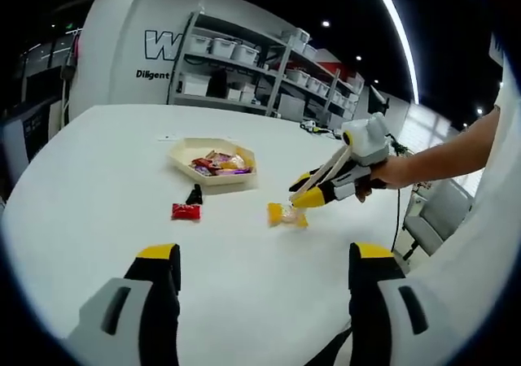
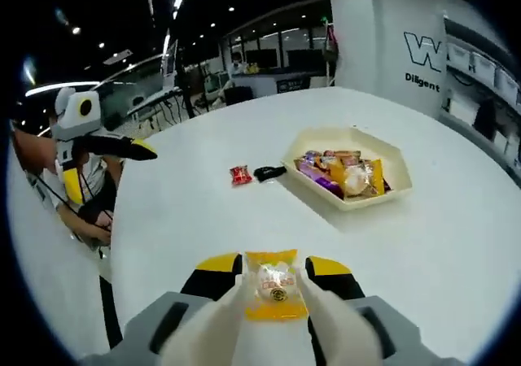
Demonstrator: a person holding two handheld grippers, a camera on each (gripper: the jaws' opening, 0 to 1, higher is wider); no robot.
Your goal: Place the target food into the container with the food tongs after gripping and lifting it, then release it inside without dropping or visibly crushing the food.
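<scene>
Now | step: tongs (image 2: 273, 317) in right gripper (image 1: 313, 189) close around yellow snack packet (image 2: 275, 285) on the table (image 2: 456, 244) (not yet lifted) | next: gentle lift, carry to tray (image 2: 346, 199) | left gripper (image 1: 264, 260) open, idle.

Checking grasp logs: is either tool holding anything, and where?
Right tool holds cream tongs, whose tips flank the yellow wrapped snack at its side edges; closure can't be told. Left tool holds nothing.

Target food: I see a yellow-wrapped snack (image 2: 276, 285) lying flat on the bench, between the cream tong tips (image 2: 244, 294).
Container: a cream hexagonal tray (image 2: 391, 191), upright, holding wrapped snacks.
</scene>
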